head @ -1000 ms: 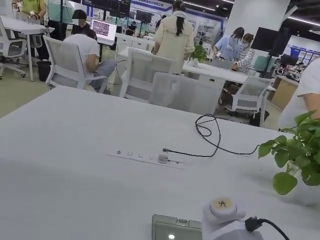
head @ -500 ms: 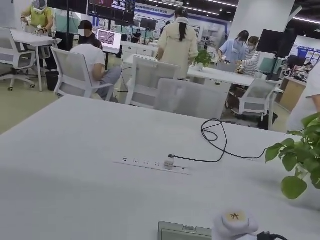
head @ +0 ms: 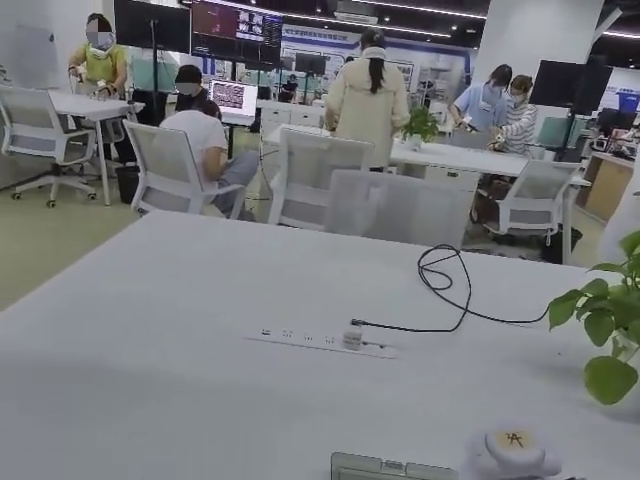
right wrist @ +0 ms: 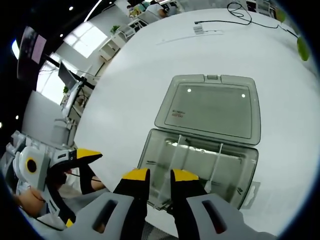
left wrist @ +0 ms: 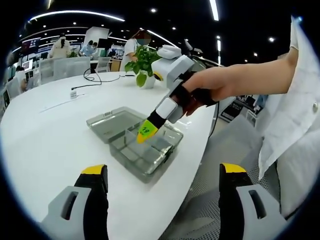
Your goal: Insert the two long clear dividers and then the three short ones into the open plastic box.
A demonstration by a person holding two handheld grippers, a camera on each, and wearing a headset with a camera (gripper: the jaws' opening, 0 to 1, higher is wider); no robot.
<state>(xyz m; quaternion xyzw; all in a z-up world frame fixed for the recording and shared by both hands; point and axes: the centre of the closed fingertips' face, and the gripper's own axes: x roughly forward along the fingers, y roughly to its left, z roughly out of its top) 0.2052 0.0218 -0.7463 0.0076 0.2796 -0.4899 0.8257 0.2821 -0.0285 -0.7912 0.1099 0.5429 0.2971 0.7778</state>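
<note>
Headset camera panned left. Left gripper [left wrist: 164, 169] jaws wide open; right gripper [right wrist: 161, 173] jaws at 6 o'clock rim of box [right wrist: 248, 167], grip I cannot tell.

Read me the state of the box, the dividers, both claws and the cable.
Clear plastic box: open, lid folded flat.
Clear dividers: at least two upright inside the box.
Left claw: wide open, empty.
Right claw: nearly closed over the box; grip unclear.
Black cable: plugged into the white power strip.
</note>
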